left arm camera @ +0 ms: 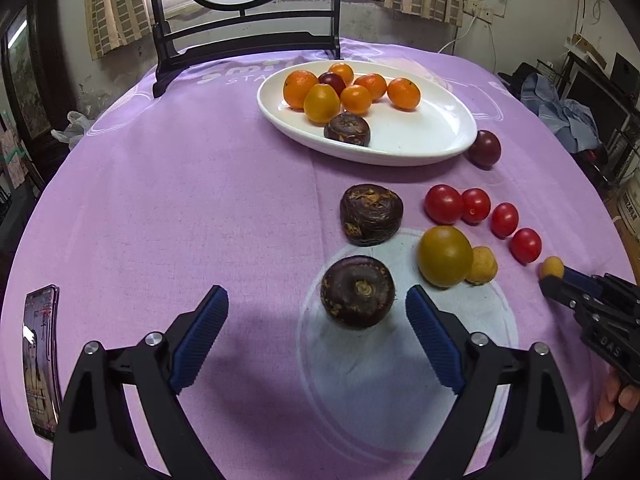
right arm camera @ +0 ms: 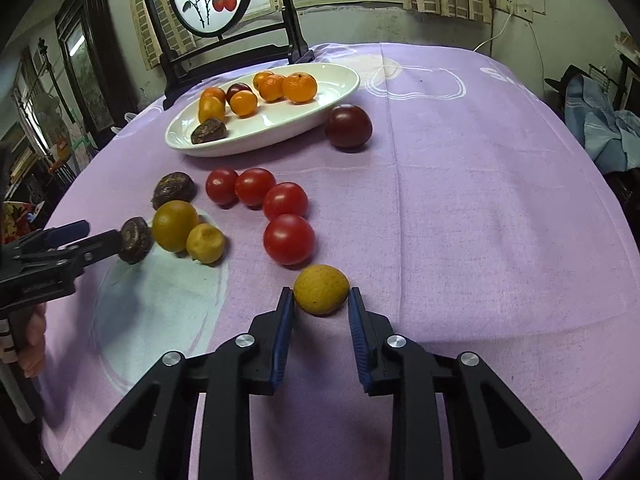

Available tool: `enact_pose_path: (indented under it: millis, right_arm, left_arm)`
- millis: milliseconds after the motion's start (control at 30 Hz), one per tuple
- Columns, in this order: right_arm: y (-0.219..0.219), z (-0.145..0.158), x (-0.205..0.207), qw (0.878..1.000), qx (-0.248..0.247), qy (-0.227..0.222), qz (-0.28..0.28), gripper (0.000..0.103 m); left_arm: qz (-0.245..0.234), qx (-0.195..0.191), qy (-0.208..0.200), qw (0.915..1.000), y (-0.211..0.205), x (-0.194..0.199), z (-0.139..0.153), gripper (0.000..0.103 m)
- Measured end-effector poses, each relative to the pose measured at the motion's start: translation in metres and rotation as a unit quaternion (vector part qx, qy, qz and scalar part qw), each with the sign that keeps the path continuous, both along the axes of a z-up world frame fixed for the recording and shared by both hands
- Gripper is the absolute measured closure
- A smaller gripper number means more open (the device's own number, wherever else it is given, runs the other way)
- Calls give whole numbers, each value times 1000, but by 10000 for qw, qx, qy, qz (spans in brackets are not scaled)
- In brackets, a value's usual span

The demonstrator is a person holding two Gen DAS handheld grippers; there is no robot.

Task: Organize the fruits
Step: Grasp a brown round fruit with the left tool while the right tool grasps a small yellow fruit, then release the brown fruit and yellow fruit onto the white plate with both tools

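Round tabletop (left arm camera: 160, 200) under a lilac cloth. Toward its far side, a white oval plate (left arm camera: 420, 136) loaded with orange fruits (left arm camera: 300, 88), one dark red fruit (left arm camera: 332, 80) and a brown chestnut (left arm camera: 347, 129). Well in front of the plate, left tongs (left arm camera: 317, 290) spread wide around a second chestnut (left arm camera: 358, 292), pads clear of it on both sides. In front of the plate and off to its right, right tongs (right arm camera: 320, 294) closed narrow on a small yellow fruit (right arm camera: 320, 280) (resting on the cloth, as far as can be seen). Between plate and tongs: a third chestnut (left arm camera: 371, 215), a greenish-yellow tomato (left arm camera: 445, 256), four red tomatoes (left arm camera: 443, 204) in a curved row. Just beside the plate's right rim, a dark purple tomato (left arm camera: 485, 148).
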State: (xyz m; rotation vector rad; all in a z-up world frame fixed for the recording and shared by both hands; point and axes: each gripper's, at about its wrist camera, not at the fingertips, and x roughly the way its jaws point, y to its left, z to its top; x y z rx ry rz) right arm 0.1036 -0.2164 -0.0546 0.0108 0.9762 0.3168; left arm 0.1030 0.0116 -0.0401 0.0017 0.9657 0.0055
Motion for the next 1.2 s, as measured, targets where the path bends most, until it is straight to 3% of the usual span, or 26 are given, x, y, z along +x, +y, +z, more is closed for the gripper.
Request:
enact_pose_path:
  millis: [200, 300, 333, 433, 533, 700, 867, 1000, 1200]
  right_arm:
    - [6, 5, -12, 9998, 119, -66, 157, 75]
    - [9, 8, -18, 9995, 178, -89, 234, 75]
    - [10, 9, -19, 9995, 184, -97, 253, 75]
    - [14, 13, -24, 9992, 189, -128, 343, 75]
    - [17, 24, -29, 9985, 202, -255, 448, 75]
    - [27, 58, -31, 9952, 176, -670, 685, 75]
    - [44, 93, -4, 9898, 137, -1141, 846, 75]
    - [59, 98, 36, 9883, 254, -1189, 916, 75]
    - [88, 74, 95, 9922, 75, -841, 916, 75]
  left_arm:
    - [-191, 186, 186, 9995, -13, 8, -13, 29]
    - [-266, 155, 307, 9991, -16, 13, -20, 48]
    - [-295, 34, 265, 9992, -16, 12, -19, 59]
    - [-403, 271, 267, 9985, -21, 9, -15, 60]
    - [-439, 137, 170, 9988, -18, 2, -1, 60]
    - [-552, 29, -410, 9976, -16, -4, 52, 60]
    - [-561, 80, -845, 9948, -22, 20, 88, 60]
    - [-413, 142, -892, 9951, -22, 60, 86, 60]
    - [19, 164, -373, 9992, -2, 124, 48, 60]
